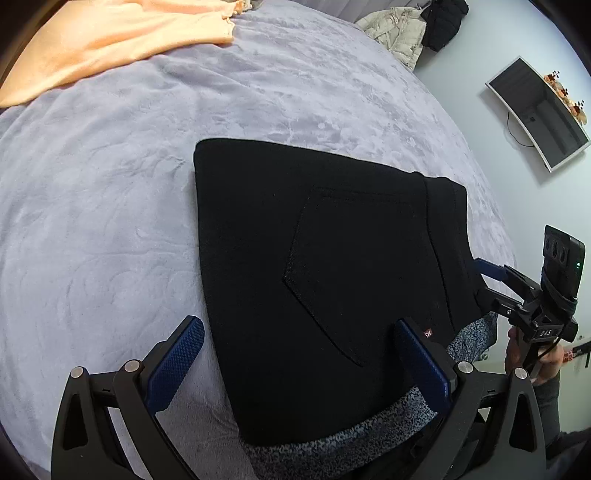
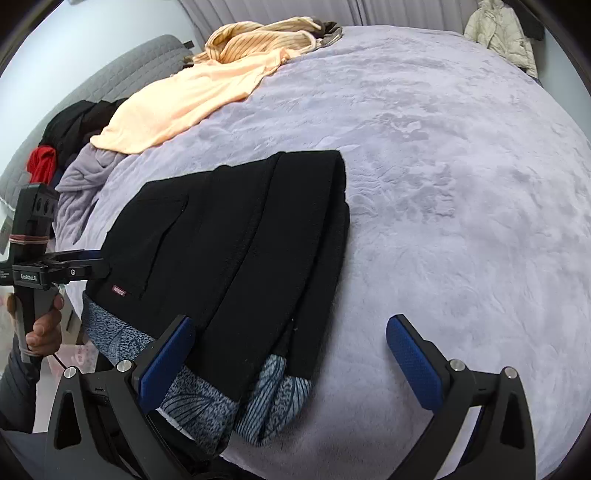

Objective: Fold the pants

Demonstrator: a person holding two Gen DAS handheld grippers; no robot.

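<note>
While lilac bed (image 1: 110, 206) is carrying everything, black pants (image 1: 314, 277) are lying folded near its front edge, peach garment (image 1: 92, 40) lying far back. Left hand-held gripper (image 1: 295, 369) is hovering spread over pants; right hand-held gripper (image 2: 295, 363) is hovering spread, gripping nothing.

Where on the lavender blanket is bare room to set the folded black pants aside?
Bare lavender blanket lies right of the folded black pants, reaching toward the cream jacket. The far left is crowded: the peach garment and a dark clothes heap. Both grippers are open.
</note>
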